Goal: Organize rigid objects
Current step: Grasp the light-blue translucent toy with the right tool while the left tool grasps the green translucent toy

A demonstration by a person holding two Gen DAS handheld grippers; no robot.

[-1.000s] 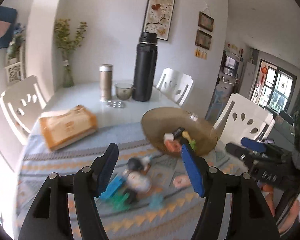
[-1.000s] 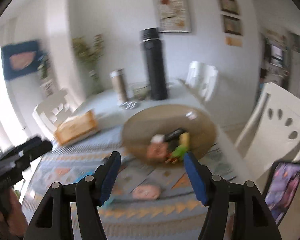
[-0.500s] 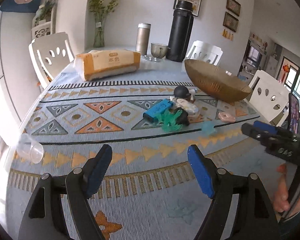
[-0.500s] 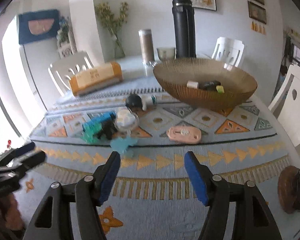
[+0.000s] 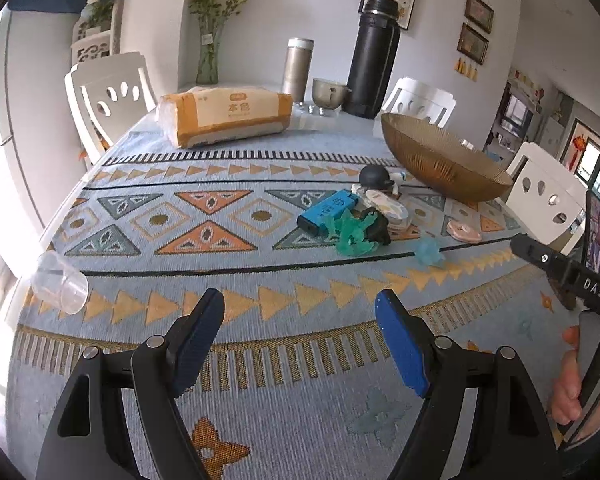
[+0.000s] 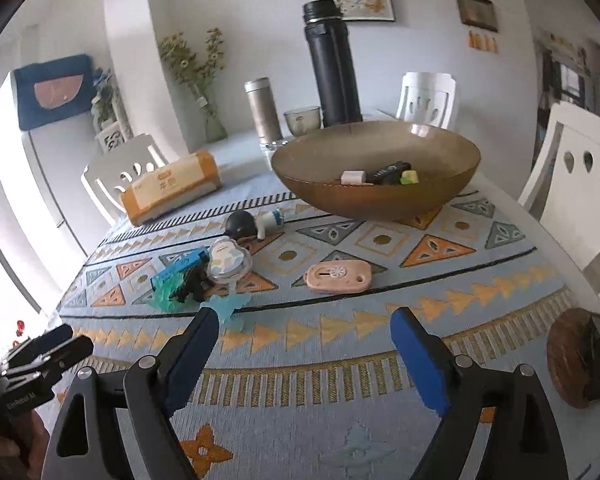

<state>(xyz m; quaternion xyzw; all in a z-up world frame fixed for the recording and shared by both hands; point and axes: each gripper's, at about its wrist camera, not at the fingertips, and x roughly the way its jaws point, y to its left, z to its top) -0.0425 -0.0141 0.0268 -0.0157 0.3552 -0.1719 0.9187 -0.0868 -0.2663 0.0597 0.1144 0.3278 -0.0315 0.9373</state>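
Note:
A brown glass bowl (image 6: 380, 196) holds a white block (image 6: 353, 177), a black item (image 6: 388, 171) and a yellow-green piece (image 6: 409, 176); the bowl also shows in the left wrist view (image 5: 440, 168). Loose on the cloth lie a blue lighter (image 5: 327, 211), a teal toy (image 5: 352, 236), a black figure (image 5: 376, 229), a round clear case (image 6: 229, 263), a black ball-shaped toy (image 6: 241, 223), a light blue piece (image 6: 228, 309) and a pink flat case (image 6: 338, 277). My left gripper (image 5: 300, 320) and right gripper (image 6: 305, 336) are open, empty, near the front edge.
A tissue pack (image 5: 224, 118), steel flask (image 5: 297, 68), small glass cup (image 5: 329, 92) and tall black thermos (image 5: 374, 56) stand at the back. A clear plastic cup (image 5: 60, 284) lies at the left edge. A wooden coaster (image 6: 572, 356) and white chairs (image 6: 576, 176) are at the right.
Both grippers have pulled back from over the bowl and toys toward the table's near edge and dropped lower. Both stay open and empty. The objects have not moved.

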